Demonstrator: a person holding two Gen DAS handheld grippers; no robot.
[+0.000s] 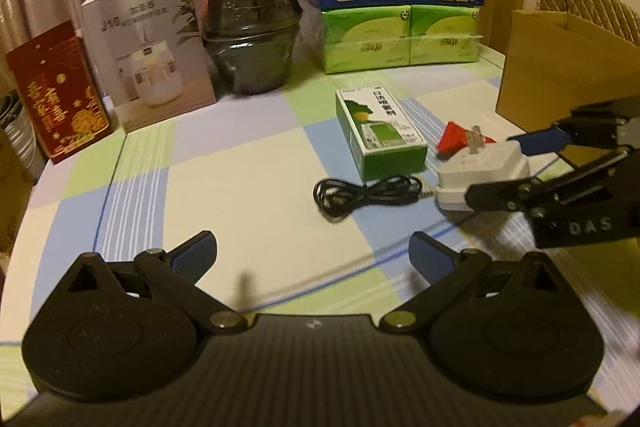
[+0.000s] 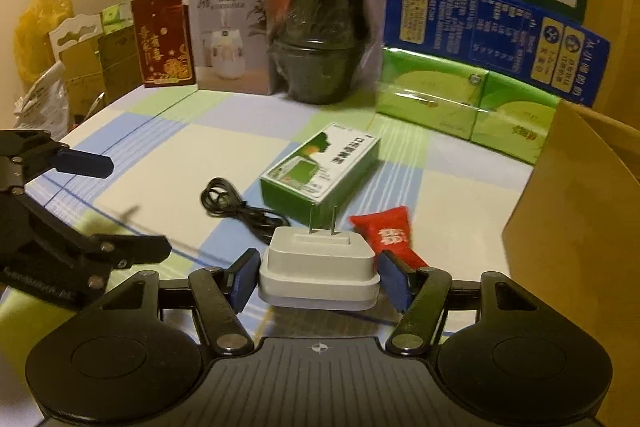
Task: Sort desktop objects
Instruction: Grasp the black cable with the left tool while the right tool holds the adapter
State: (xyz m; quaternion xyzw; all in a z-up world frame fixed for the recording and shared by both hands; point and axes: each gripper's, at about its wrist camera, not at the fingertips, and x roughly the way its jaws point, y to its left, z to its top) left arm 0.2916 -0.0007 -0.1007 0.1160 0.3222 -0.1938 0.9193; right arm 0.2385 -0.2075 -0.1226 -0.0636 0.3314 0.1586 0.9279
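Right wrist view: right gripper (image 2: 318, 277) has both blue pads against the sides of the white plug adapter (image 2: 318, 267), prongs up, so it looks clamped on it; whether the adapter is off the checked tablecloth (image 2: 140, 131) I can't tell. Left gripper (image 1: 312, 255) hangs with its jaws wide apart and nothing between them, low over bare cloth, well short of the items. For a clean step: keep the squeeze square on the adapter's flat sides, lift straight before translating, since the red sachet (image 2: 386, 237) sits just beside the right pad and the black cable (image 2: 236, 207) coil lies just left of it and could snag. Green medicine box (image 2: 322, 175) is just behind, so don't sweep forward. Likely drop target is the cardboard box (image 2: 576, 211) to the right; that's a guess. Box opening and interior are cut off in both views, so no idea what's inside. Adapter's underside is hidden. Print on the packages along the back is too blurred to read.
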